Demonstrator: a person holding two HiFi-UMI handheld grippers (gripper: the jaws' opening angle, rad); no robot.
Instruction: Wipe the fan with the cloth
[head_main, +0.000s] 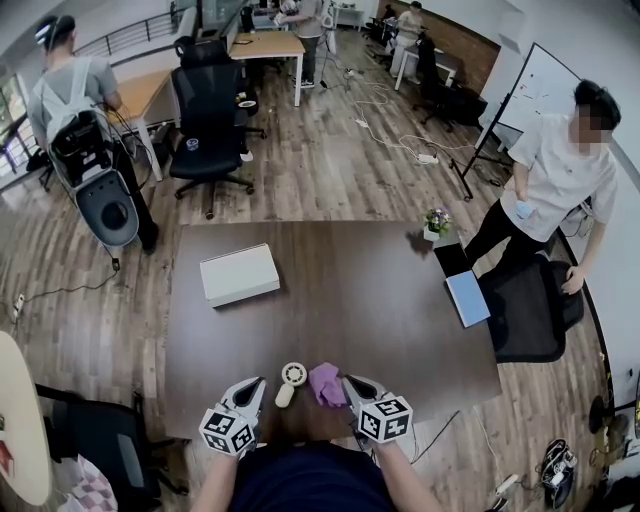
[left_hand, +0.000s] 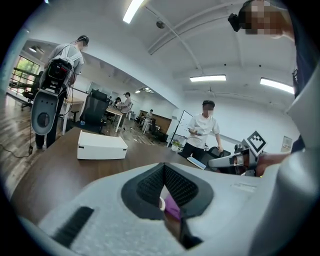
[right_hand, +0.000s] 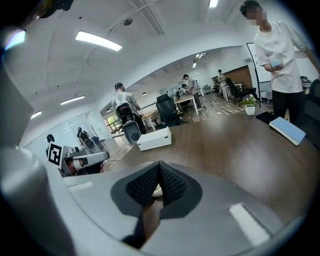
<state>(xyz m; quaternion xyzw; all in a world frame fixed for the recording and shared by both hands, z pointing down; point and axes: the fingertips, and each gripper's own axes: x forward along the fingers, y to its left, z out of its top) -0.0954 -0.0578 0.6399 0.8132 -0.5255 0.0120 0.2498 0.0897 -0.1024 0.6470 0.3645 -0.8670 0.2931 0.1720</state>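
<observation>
Open-plan office, pretty clearly. Wood floor (head_main: 330, 170), a black swivel chair (head_main: 208, 120) next to light wooden desks (head_main: 268, 45), a whiteboard (head_main: 545, 88) on a stand by the wall, and cables (head_main: 385, 125) trailing across the floor. Long strip lights (left_hand: 207, 78) overhead, people standing about, and 1 big dark surface (head_main: 330, 300) up front.

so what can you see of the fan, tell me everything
The fan is a small white handheld one, plastic by the look: a round head with a dark centre and a short handle pointing toward the person. It lies flat on the brown table near its front edge, between the left gripper and the right gripper, neither holding it. The purple cloth sits just to its right; whether they touch is unclear.
</observation>
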